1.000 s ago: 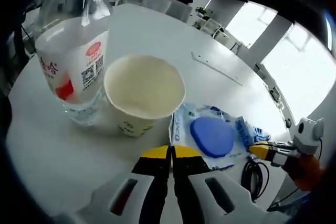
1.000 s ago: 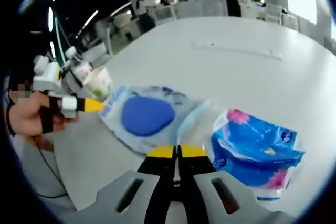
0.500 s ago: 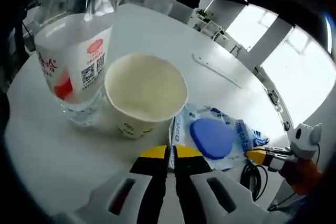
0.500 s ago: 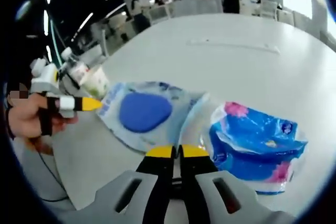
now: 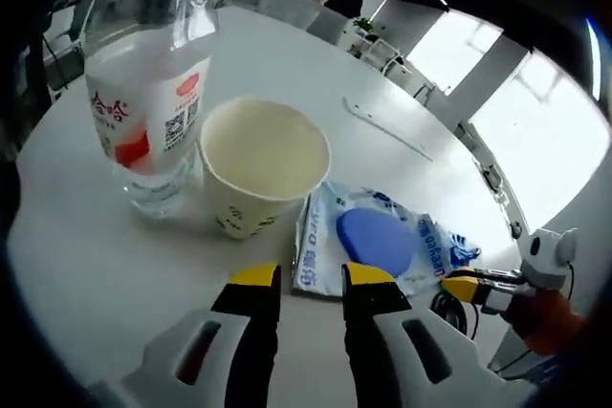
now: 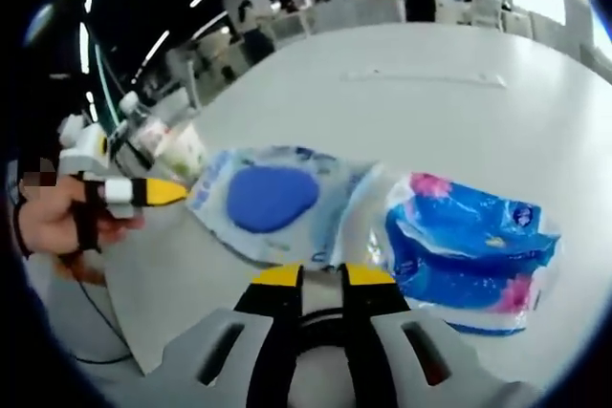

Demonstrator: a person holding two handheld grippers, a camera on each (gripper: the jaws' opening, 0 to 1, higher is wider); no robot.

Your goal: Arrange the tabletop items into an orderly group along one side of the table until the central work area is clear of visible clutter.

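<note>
A clear water bottle with a red-and-white label stands at the left, and a cream paper cup stands upright against it. To the right lies a clear pack with a blue disc, flat on the white table. My left gripper is open just short of the pack's near edge, holding nothing. My right gripper is open at the seam between that pack and a blue tissue pack. The left gripper enters the right gripper view, held by a hand.
A thin white strip lies far out on the table. A black cable hangs off the table edge near the right gripper. Chairs and people stand beyond the far edge. The table's far half is bare.
Both grippers' jaws were together in the earlier frames and have now parted. The pack with the blue disc lies flat, free of both.
</note>
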